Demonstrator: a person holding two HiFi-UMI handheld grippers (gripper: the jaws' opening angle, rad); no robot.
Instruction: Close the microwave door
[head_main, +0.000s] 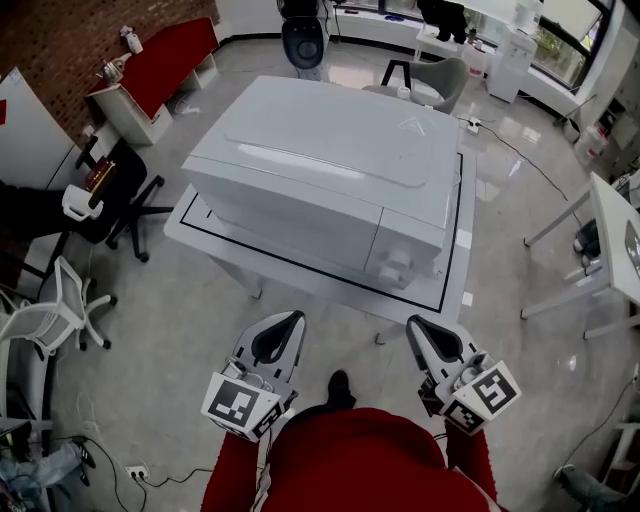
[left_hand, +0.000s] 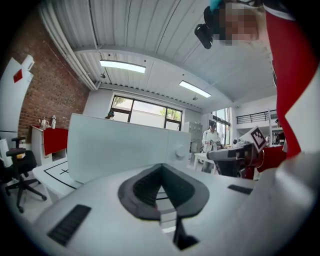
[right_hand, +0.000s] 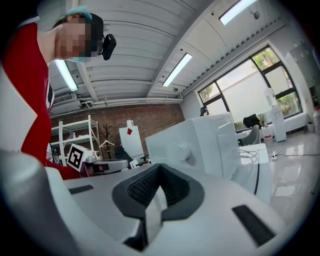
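White microwave (head_main: 330, 170) fills the middle of the table (head_main: 195, 228), its door (head_main: 290, 215) flush shut. Left hand-held gripper (head_main: 295, 318) and right hand-held gripper (head_main: 414, 323) hover off the table's near edge, jaws pressed together on nothing.

right gripper (right_hand: 160, 167): jaws together, nothing between | microwave (right_hand: 210, 142): ahead, closed

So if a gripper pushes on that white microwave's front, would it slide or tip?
Probably neither: the microwave is a broad, low box flat on the white table, so it looks heavy and stable. Its smooth shell might let contact skid. The round knob would likely turn under a push.
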